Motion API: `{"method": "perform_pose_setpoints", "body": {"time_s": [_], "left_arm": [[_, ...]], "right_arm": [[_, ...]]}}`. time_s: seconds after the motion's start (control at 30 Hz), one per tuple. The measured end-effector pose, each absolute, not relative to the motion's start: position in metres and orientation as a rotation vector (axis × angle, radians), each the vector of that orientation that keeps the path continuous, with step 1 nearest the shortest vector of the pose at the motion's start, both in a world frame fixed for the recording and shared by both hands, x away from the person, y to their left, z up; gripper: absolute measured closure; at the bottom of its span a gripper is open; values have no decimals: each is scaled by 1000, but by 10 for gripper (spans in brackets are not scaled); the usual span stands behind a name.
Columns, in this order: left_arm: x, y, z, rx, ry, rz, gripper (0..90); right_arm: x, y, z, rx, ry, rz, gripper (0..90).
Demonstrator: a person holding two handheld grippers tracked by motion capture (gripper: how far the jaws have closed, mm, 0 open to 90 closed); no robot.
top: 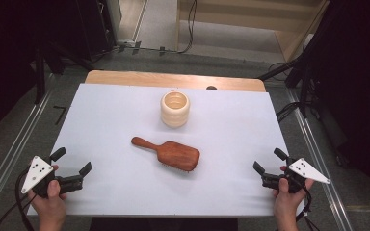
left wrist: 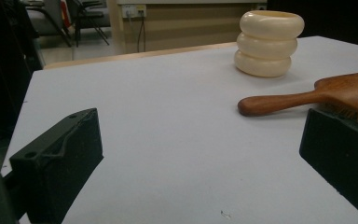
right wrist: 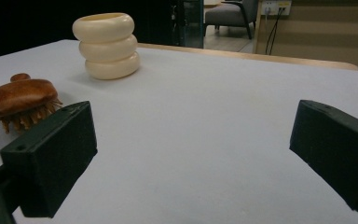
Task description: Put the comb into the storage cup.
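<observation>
A white table point(top: 125, 192) lies mostly bare. Two things stand in the way near its middle: a wooden hairbrush point(top: 168, 153) lying bristles down, and a cream ringed cup point(top: 175, 109) upright just behind it, with a narrow gap between them. Wide open surface separates the left gripper point(top: 72, 166) and the right gripper point(top: 266, 160), both with jaws spread, from the brush.

High view overhead; gripper views low, sharing cup point(top: 175, 109).
</observation>
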State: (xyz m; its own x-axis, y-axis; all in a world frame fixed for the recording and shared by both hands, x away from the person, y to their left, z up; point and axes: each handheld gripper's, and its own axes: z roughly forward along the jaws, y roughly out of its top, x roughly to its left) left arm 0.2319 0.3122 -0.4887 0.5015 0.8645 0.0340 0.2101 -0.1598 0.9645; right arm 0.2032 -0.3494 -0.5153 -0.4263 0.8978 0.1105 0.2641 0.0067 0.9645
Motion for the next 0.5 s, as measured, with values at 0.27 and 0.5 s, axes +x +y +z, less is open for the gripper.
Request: {"method": "perform_pose_setpoints", "body": {"time_s": [0.27,0.5], "left_arm": [[235,301,-480,1682,915,709,0],[239,284,-465,1705,858,673,0]], "right_arm": [[204,-349,-516,1180,1743,1465,0],[203,-347,-516,1171,1759,1466,0]]}}
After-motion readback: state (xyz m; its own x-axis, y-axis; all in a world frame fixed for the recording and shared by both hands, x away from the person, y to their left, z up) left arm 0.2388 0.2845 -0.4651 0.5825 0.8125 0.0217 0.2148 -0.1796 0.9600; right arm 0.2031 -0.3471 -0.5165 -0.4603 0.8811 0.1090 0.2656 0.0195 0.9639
